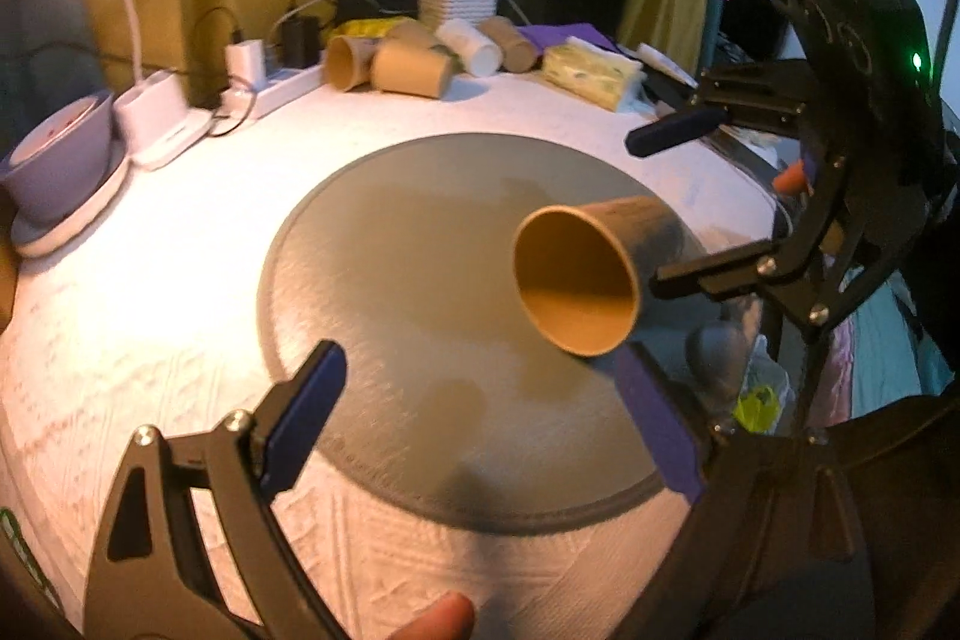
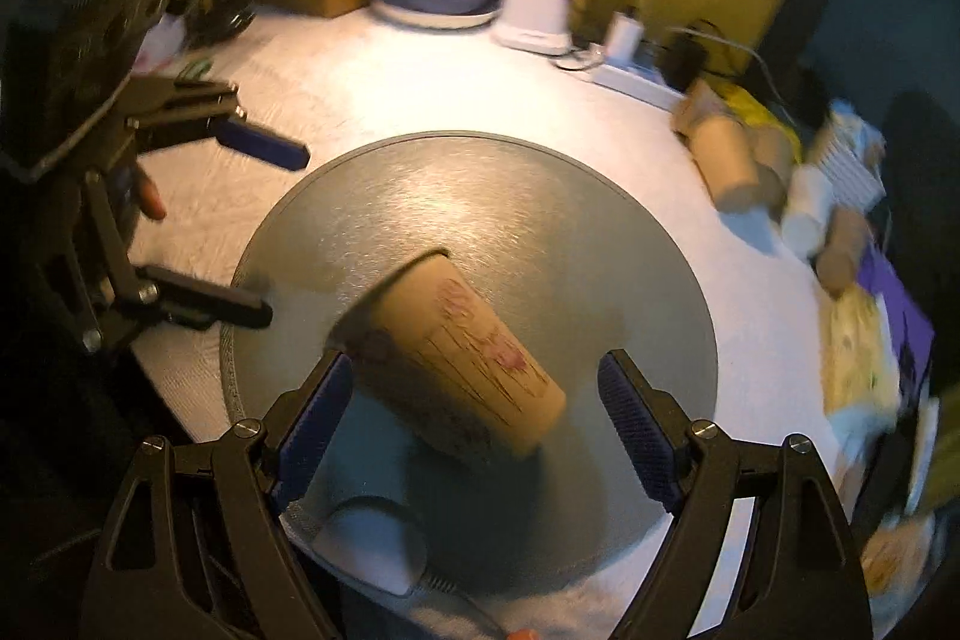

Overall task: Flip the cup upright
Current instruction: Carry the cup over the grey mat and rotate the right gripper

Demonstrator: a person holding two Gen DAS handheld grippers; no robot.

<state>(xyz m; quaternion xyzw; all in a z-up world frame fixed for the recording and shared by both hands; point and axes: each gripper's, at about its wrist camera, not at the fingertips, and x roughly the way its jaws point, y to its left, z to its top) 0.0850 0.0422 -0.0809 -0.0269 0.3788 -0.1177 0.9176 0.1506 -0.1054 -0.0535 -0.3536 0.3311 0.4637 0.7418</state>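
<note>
A brown paper cup (image 1: 591, 274) lies on its side on a round grey metal plate (image 1: 408, 244), its open mouth facing my left camera. In the right wrist view the cup (image 2: 462, 358) shows its printed side and closed base. My left gripper (image 1: 480, 400) is open, the cup just beyond its right finger. My right gripper (image 2: 474, 418) is open with the cup's base end between its fingers, not clamped. The right gripper also shows in the left wrist view (image 1: 666, 205), the left gripper in the right wrist view (image 2: 282, 232).
Several paper cups (image 1: 414, 61) lie at the table's far edge with a tissue pack (image 1: 591, 73) and stacked white trays (image 1: 459, 1). A power strip (image 1: 270, 91), lamp base (image 1: 159, 118) and bowl on a plate (image 1: 57, 160) stand far left. A white cloth (image 1: 180, 280) covers the table.
</note>
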